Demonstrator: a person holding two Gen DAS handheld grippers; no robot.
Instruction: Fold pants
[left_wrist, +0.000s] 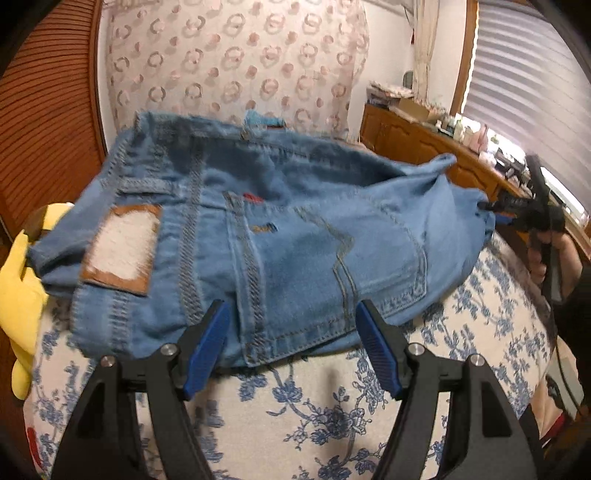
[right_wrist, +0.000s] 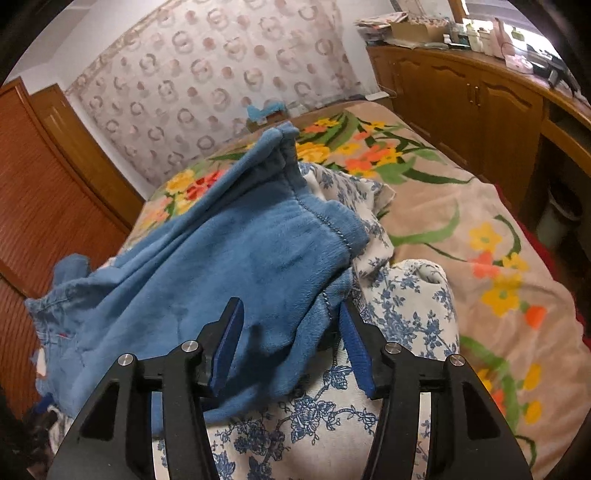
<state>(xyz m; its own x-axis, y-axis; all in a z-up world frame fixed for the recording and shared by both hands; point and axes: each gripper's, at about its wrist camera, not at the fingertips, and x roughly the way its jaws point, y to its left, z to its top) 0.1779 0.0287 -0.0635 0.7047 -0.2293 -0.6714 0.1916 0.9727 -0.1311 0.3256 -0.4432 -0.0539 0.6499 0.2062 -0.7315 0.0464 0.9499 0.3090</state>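
Blue jeans (left_wrist: 295, 229) lie folded in a bundle on a white cloth with blue flowers (left_wrist: 314, 406). The back pocket (left_wrist: 332, 266) and a brown leather patch (left_wrist: 122, 247) face up. My left gripper (left_wrist: 291, 321) is open, its blue pads on either side of the near edge of the jeans without pressing it. At the far right, my right gripper (left_wrist: 491, 212) sits at the hem end, held by a hand (left_wrist: 554, 254). In the right wrist view the right gripper (right_wrist: 291, 314) is open. The loose denim leg end (right_wrist: 221, 258) lies between its fingers.
A yellow plush (left_wrist: 18, 280) lies at the left beside the jeans. A beige flowered blanket (right_wrist: 461, 221) covers the bed to the right. A wooden cabinet (right_wrist: 461, 96) with clutter on top runs along the right wall. A wooden door (left_wrist: 44, 110) stands at the left.
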